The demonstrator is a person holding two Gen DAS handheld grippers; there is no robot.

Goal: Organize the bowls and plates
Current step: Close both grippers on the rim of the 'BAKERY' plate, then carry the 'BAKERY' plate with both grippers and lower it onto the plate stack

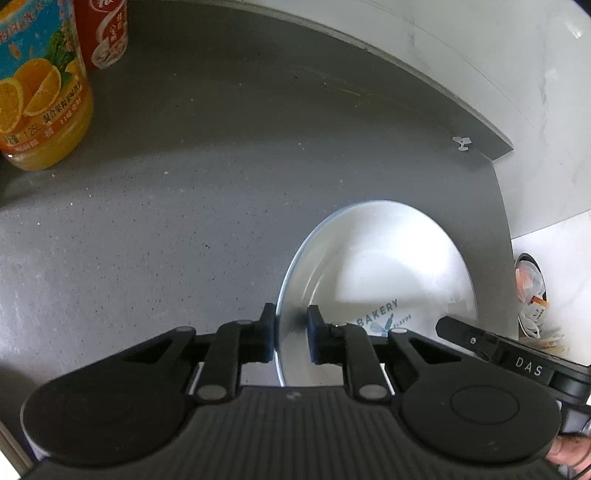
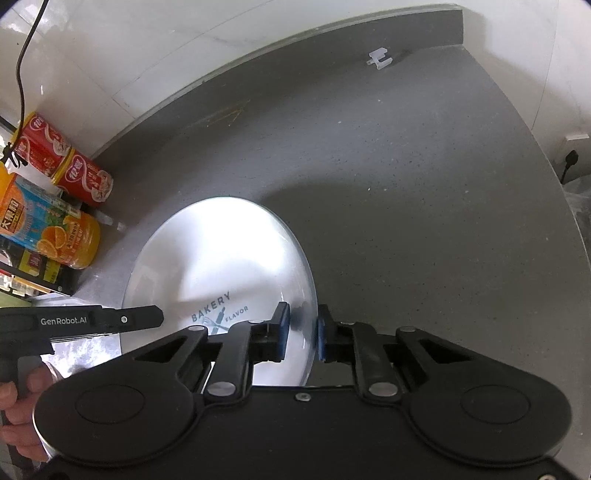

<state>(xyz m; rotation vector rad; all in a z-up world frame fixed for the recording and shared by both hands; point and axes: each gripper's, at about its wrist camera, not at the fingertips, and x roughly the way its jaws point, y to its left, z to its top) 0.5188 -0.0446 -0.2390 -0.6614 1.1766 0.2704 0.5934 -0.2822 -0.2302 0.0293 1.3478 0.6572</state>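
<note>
A white plate printed "BAKERY FLAVOR" [image 1: 388, 258] [image 2: 221, 251] hangs just above the grey counter [image 1: 184, 221] and casts a shadow on it. My left gripper [image 1: 291, 332] is shut on the plate's left rim, one finger outside the rim and one inside. My right gripper [image 2: 303, 332] is shut on the opposite, right rim in the same way. Each view also shows the other gripper's body at the far side of the plate: the right one [image 1: 498, 347] and the left one [image 2: 92, 319], held by a hand.
An orange juice bottle [image 1: 40, 92] [image 2: 51, 232] and red cans [image 1: 105, 33] [image 2: 85, 179] stand at the counter's left against the white wall. A small white plastic clip [image 1: 461, 142] [image 2: 378, 59] lies in the back right corner. Past the counter's right edge, a bin [image 1: 532, 295] sits on the floor.
</note>
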